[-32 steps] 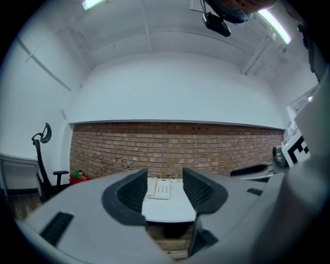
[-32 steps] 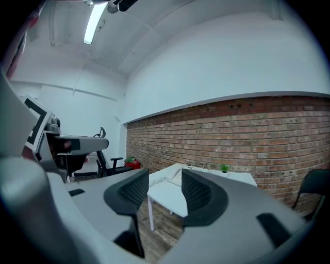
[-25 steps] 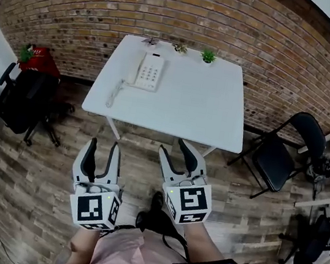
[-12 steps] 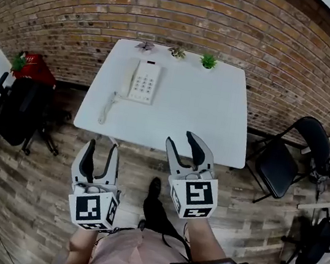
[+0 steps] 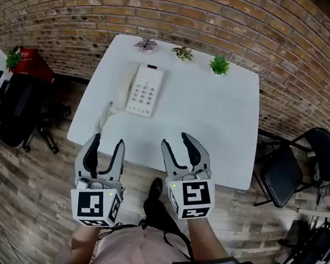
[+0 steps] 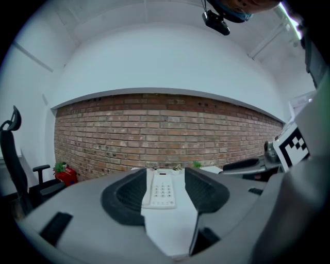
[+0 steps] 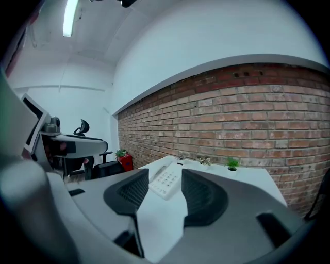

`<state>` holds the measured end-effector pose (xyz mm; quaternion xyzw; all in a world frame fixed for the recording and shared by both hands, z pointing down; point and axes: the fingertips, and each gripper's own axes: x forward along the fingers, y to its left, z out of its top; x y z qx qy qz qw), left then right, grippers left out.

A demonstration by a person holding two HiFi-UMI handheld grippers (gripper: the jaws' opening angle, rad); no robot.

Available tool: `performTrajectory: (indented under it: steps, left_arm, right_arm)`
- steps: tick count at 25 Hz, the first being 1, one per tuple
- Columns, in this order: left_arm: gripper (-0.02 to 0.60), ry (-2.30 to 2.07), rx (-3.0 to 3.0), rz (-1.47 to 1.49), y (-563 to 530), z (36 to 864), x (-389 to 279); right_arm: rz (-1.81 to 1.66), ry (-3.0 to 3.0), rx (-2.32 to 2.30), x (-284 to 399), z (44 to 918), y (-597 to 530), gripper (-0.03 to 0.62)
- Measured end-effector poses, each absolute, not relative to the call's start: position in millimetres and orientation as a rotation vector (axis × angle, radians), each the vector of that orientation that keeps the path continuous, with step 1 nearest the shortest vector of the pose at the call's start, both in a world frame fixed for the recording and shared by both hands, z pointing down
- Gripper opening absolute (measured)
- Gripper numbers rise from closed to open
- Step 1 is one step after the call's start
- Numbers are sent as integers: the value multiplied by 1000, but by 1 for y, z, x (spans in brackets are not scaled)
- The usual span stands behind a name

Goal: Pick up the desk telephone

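Note:
A white desk telephone (image 5: pixel 143 89) lies on the left half of the white table (image 5: pixel 210 120), its handset on its left side and its cord (image 5: pixel 102 118) trailing toward the near edge. My left gripper (image 5: pixel 106 144) stands open just short of the table's near edge, nothing between its fingers. My right gripper (image 5: pixel 177 143) is open too, its tips over the near edge, empty. In the left gripper view the telephone (image 6: pixel 162 190) shows far ahead between the pads. The right gripper view has the telephone (image 7: pixel 166 180) ahead and slightly left.
Three small potted plants (image 5: pixel 182 52) line the table's far edge against the brick wall (image 5: pixel 232 21). A black office chair (image 5: pixel 14 104) stands left of the table by a red object (image 5: pixel 33 64). A black folding chair (image 5: pixel 290 167) is on the right.
Both grippers have moved forward from over the wooden floor up to the table's near edge, and the table and telephone look nearer. The jaws look the same.

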<state>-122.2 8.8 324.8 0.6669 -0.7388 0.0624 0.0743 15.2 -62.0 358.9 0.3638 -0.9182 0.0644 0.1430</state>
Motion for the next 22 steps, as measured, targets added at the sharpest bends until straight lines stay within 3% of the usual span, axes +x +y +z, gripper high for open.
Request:
performTrajectory:
  steps: [8, 22]
  left_arm:
    - [241, -2230, 2054, 209, -54, 305, -136]
    - [298, -2128, 2188, 145, -111, 275, -180]
  right_arm:
    - [182, -2716, 1012, -15, 341, -126, 204]
    - [106, -2726, 1114, -54, 303, -185, 204]
